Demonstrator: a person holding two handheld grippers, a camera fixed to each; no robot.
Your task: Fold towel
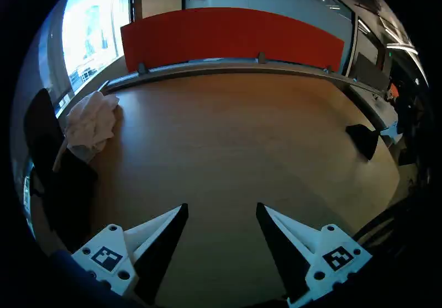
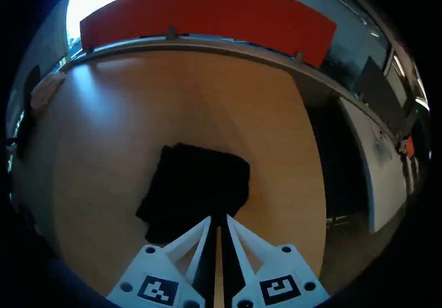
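Markers (image 2: pixel 158 290) label right tongs (image 2: pixel 220 222) at black towel (image 2: pixel 193 189).

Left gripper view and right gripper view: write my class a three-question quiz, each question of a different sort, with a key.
1. True or false: the left gripper stands open above the wooden table.
2. The towel in front of the right gripper is: A white, B black, C red.
3. Fill in: the panel behind the table is coloured ___.
Key: 1 true; 2 B; 3 red.
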